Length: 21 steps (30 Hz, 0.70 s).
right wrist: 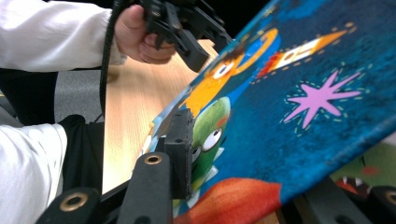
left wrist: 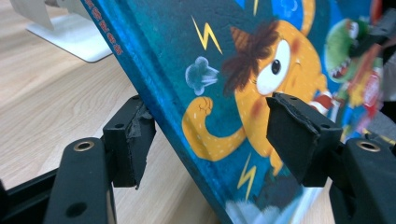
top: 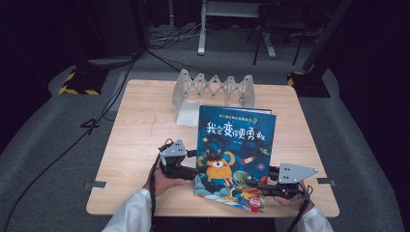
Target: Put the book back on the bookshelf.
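Observation:
A blue picture book [top: 237,145] with an orange monster on its cover lies slanted over the near half of the wooden table [top: 140,140]. My left gripper [top: 196,170] is shut on the book's left edge. In the left gripper view the book [left wrist: 224,56] runs tilted between the jaws, with one pad [left wrist: 135,140] under the edge and the other pad [left wrist: 296,135] on the cover. My right gripper [top: 263,189] is shut on the book's near right corner. Its one visible pad [right wrist: 180,144] presses on the cover [right wrist: 303,93], and the other jaw is hidden beneath the book.
A translucent zigzag book rack [top: 212,89] stands at the back of the table on a white base [top: 188,113], just behind the book. White sleeves come in at the near edge. Cables and stand feet lie on the grey floor beyond the table.

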Tool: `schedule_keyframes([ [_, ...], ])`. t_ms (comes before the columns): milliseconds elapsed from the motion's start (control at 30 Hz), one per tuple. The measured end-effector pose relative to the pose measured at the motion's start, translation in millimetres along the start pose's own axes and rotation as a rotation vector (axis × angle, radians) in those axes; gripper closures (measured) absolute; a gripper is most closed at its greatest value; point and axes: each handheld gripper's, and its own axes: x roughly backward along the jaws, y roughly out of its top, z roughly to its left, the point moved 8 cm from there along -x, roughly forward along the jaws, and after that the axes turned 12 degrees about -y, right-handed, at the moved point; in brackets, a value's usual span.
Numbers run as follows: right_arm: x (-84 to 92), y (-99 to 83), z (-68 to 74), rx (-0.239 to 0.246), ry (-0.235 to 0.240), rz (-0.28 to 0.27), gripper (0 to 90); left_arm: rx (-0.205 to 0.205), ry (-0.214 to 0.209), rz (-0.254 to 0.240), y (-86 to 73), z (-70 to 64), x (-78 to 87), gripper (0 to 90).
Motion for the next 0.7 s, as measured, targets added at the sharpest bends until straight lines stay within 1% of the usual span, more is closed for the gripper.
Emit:
schedule_keyframes([
  [33,0.1,-0.2,-0.4,-0.003,-0.001,0.001,67.4,0.008,-0.004,-0.003,0.1,2.0,-0.3,35.4],
  [100,0.7,-2.1,-2.7,-0.009,-0.002,0.006,67.3,0.019,-0.015,-0.03,1.3,2.8,0.7,40.2],
  [167,1.6,-4.6,-4.4,-0.01,-0.008,0.013,67.4,0.017,-0.05,-0.07,3.7,-1.0,6.0,43.1],
  [233,2.4,-7.3,-6.7,-0.005,-0.024,0.022,68.0,0.0,-0.072,-0.102,7.1,-5.4,11.7,46.6],
  [267,2.9,-7.5,-6.6,-0.007,-0.021,0.021,69.1,-0.018,-0.065,-0.104,8.8,-7.0,14.2,47.8],
  [333,2.8,-6.9,-5.8,0.009,-0.023,0.02,70.4,-0.039,-0.051,-0.107,12.3,-10.9,17.1,48.3],
  [400,2.5,-6.0,-4.8,0.025,-0.033,0.025,71.6,-0.057,-0.049,-0.12,15.5,-13.9,19.8,48.3],
  [467,2.1,-6.2,-5.3,0.03,-0.042,0.028,72.8,-0.073,-0.061,-0.13,18.1,-16.8,22.6,49.8],
  [533,1.8,-7.8,-7.6,0.026,-0.05,0.032,73.8,-0.097,-0.07,-0.132,19.9,-19.9,24.4,51.9],
  [633,1.7,-11.2,-11.5,0.007,-0.062,0.039,74.2,-0.132,-0.052,-0.114,21.6,-23.6,23.4,53.3],
  [700,1.9,-12.4,-12.7,0.004,-0.063,0.043,74.1,-0.139,-0.052,-0.11,21.7,-24.7,22.6,53.3],
])
